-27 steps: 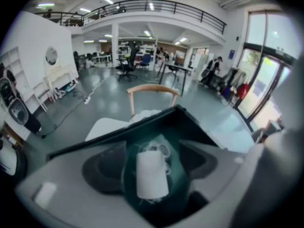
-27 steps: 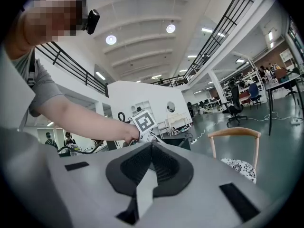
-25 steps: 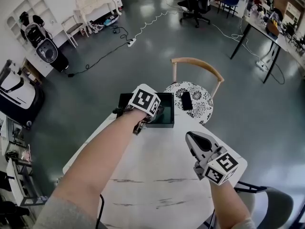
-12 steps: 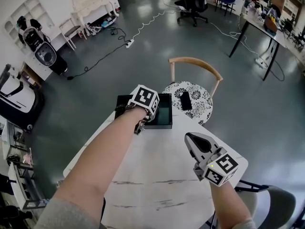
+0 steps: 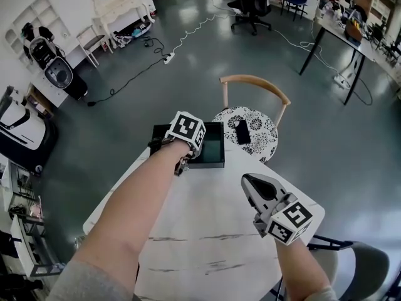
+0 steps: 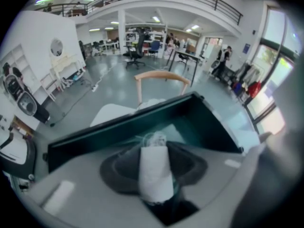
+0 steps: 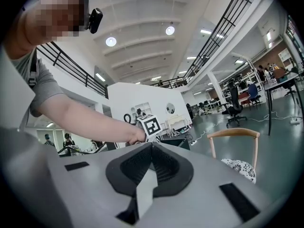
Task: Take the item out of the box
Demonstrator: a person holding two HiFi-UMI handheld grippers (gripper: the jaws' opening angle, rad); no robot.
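A dark open box (image 5: 214, 150) stands at the far end of the white table, and its inner wall (image 6: 209, 122) fills the left gripper view. My left gripper (image 5: 200, 144) reaches over the box's near rim, with its marker cube hiding the jaws in the head view. In the left gripper view a white rolled item (image 6: 154, 175) with a crinkled top sits between the dark pads, which are closing on it and touch both its sides. My right gripper (image 5: 249, 180) hovers over the table's right side, shut and holding nothing.
Just beyond the table stands a wooden chair (image 5: 254, 83) with a patterned cushion (image 5: 257, 127) and a black phone (image 5: 243, 132) lying on it. The marbled tabletop (image 5: 207, 231) ends close behind the box. Cables run over the floor further back.
The left gripper has stayed at the box and shifted only a little to the left. The right gripper has barely moved.
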